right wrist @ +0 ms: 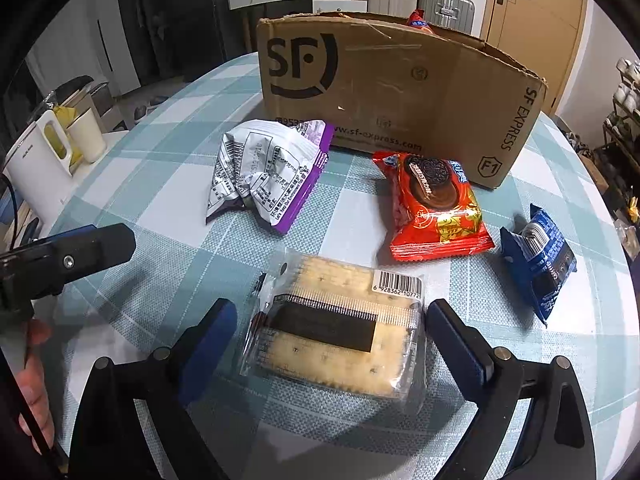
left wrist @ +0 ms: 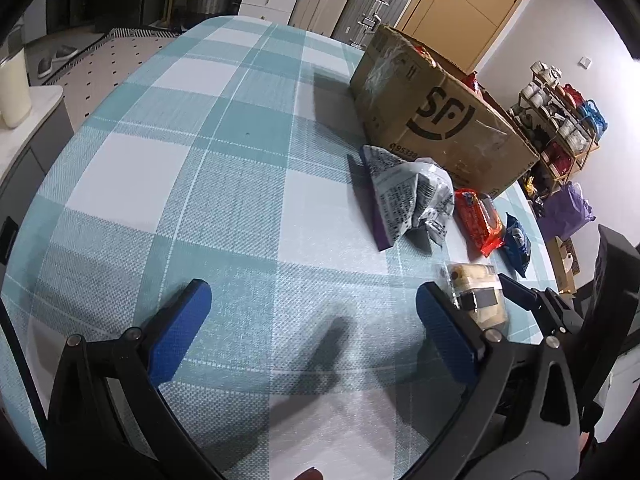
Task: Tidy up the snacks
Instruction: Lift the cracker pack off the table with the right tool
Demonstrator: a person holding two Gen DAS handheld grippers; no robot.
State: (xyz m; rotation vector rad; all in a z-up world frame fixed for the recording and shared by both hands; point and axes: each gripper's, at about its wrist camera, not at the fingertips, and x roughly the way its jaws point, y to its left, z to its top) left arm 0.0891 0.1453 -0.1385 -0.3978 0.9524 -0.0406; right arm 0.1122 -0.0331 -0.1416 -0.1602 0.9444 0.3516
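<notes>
Cracker pack [right wrist: 336, 330] between the wide right fingers [right wrist: 206, 344].
Clear wrap, pale crackers, black band, barcode; left fingers [left wrist: 180, 330] wide over worktop [left wrist: 168, 184].

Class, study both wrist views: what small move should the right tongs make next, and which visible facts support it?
Probably close the right tongs on the clear cracker pack. The pack lies flat between the open fingers, with a gap on each side, nothing gripped yet. The cardboard box stands open behind, and the left tongs hang open over bare cloth.
</notes>
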